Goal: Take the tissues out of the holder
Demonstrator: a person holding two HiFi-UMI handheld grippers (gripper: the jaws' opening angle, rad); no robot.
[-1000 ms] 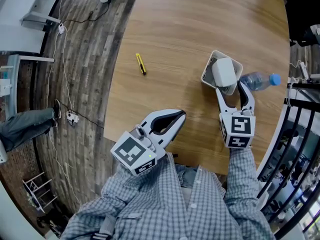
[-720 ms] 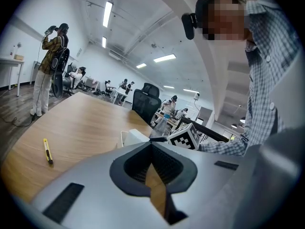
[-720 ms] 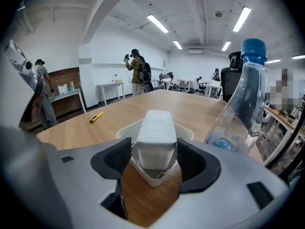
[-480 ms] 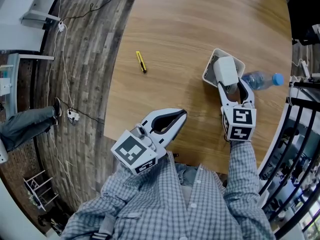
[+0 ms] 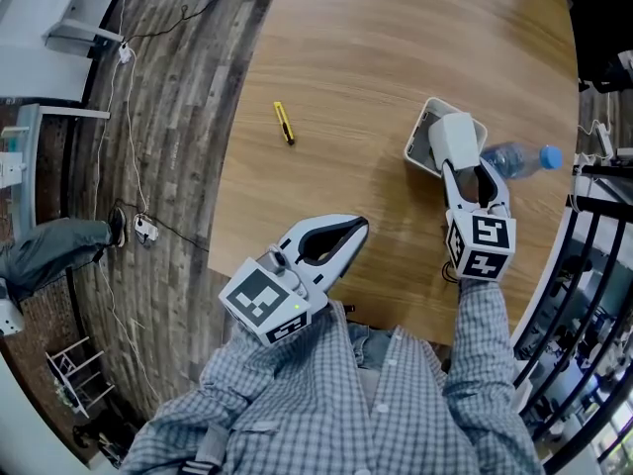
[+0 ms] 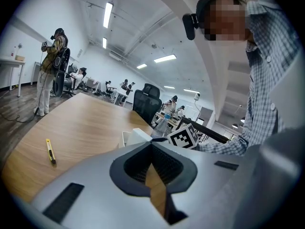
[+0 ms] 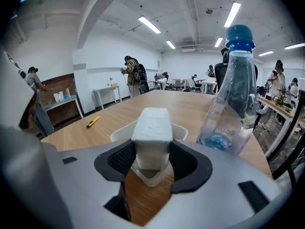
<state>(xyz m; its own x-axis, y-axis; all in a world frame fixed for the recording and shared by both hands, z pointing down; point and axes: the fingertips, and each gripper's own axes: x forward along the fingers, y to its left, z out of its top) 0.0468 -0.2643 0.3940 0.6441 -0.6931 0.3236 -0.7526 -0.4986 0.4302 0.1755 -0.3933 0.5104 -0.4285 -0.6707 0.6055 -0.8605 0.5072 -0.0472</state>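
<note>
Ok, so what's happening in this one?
A person works two handheld grippers at a wooden table. The right gripper has just been closing its jaws on the tissue pack, pads against its sides, with the pack not yet out of the white holder. The left gripper sits shut and empty near the person's body.

The table (image 5: 396,57) is pale wood, smooth, with a satin grain. The floor (image 5: 168,117) at nine o'clock is rougher grey-brown planking. The holder (image 5: 417,144) is smooth white plastic and the tissues (image 5: 457,142) are matt white. At its three o'clock, the bottle (image 5: 514,158) is clear glossy plastic. The left gripper (image 5: 358,226) has a matt grey plastic shell, and the shirt (image 5: 326,404) is checked cloth.
</note>
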